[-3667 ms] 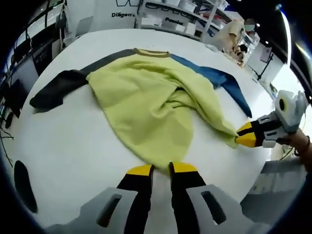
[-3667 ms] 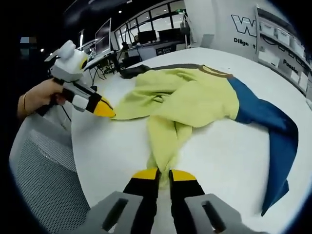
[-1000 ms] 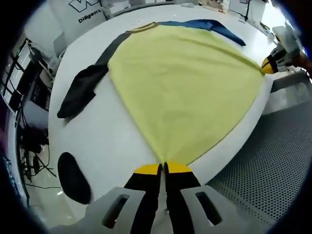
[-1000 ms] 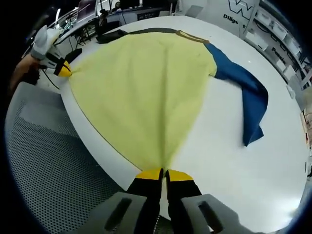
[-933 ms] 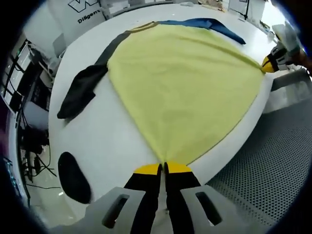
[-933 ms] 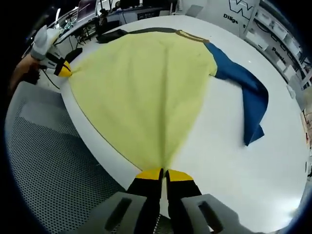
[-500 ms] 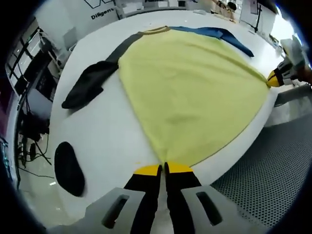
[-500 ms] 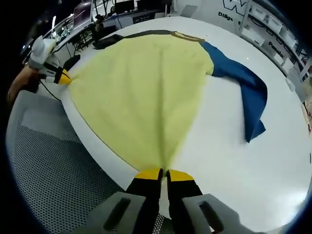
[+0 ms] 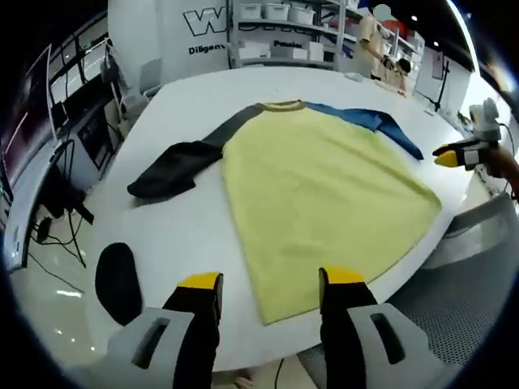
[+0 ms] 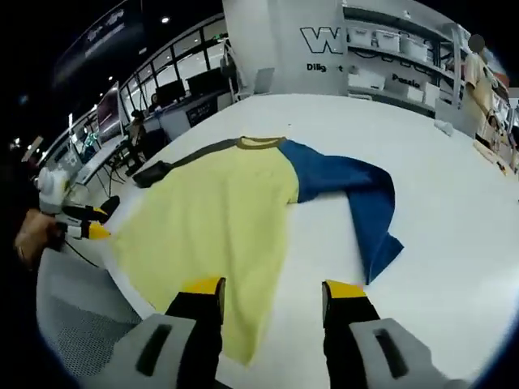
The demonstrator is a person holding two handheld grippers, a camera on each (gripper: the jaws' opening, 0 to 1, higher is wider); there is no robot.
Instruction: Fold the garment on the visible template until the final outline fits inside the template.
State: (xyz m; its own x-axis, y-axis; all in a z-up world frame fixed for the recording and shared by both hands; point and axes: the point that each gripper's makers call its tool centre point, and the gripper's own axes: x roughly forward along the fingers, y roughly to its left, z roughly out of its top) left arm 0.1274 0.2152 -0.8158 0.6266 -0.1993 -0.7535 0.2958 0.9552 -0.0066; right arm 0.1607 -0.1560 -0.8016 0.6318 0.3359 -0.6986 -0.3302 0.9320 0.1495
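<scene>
While the left gripper [image 9: 269, 285] and right gripper [image 10: 274, 293] both gape wide with nothing between their jaws, the garment [image 9: 324, 194] lies flat on the white table [image 9: 190, 101], its yellow body's hem nearest (hanging slightly over the table edge), with the dark sleeve [image 9: 180, 162] and blue sleeve [image 10: 357, 194] spread farther away.

Both views look down across the white table [image 9: 203, 89] from its near edge. They share the spread garment [image 9: 316, 203], seemingly from opposite hem corners.
</scene>
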